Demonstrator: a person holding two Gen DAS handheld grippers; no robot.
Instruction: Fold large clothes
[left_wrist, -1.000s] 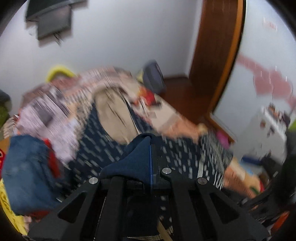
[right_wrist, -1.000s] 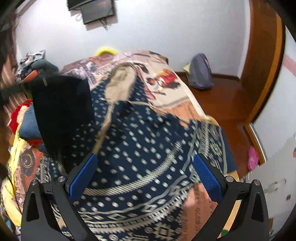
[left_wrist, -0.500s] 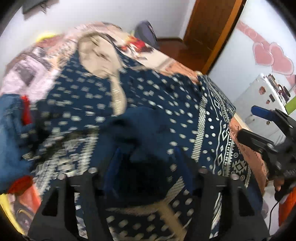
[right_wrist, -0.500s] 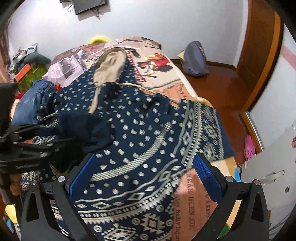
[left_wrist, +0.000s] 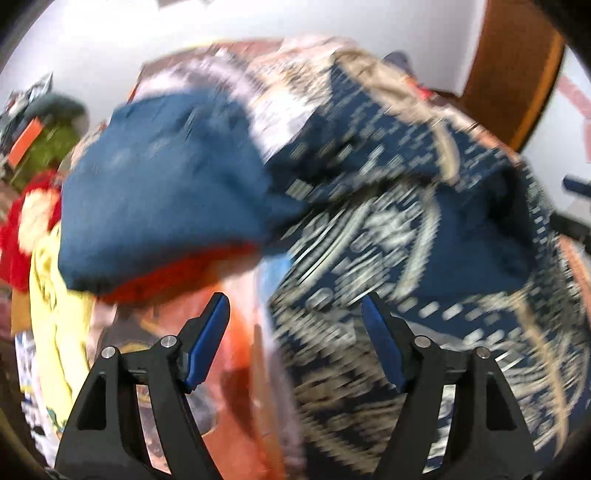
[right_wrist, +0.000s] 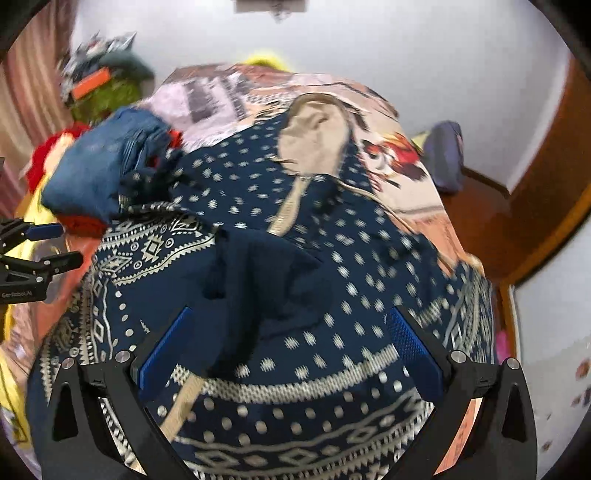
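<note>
A large navy garment (right_wrist: 332, 280) with cream dots and geometric borders lies spread over the bed, its beige neck lining (right_wrist: 314, 140) at the far end. A plain dark fold (right_wrist: 266, 280) lies on its middle. My right gripper (right_wrist: 290, 347) is open and empty just above the near part of the garment. My left gripper (left_wrist: 295, 339) is open and empty over the garment's left edge (left_wrist: 369, 258); it also shows at the left of the right wrist view (right_wrist: 44, 247). The left wrist view is blurred.
A folded blue denim piece (left_wrist: 162, 184) sits on red cloth (left_wrist: 166, 277) at the bed's left side, also in the right wrist view (right_wrist: 99, 170). Yellow and printed clothes (left_wrist: 55, 332) lie left. A purple bag (right_wrist: 447, 155) stands on the wooden floor by the door.
My left gripper let go of the dark fold, opened and swung left toward the pile of clothes. The fold now lies on the garment. My right gripper stayed open.
</note>
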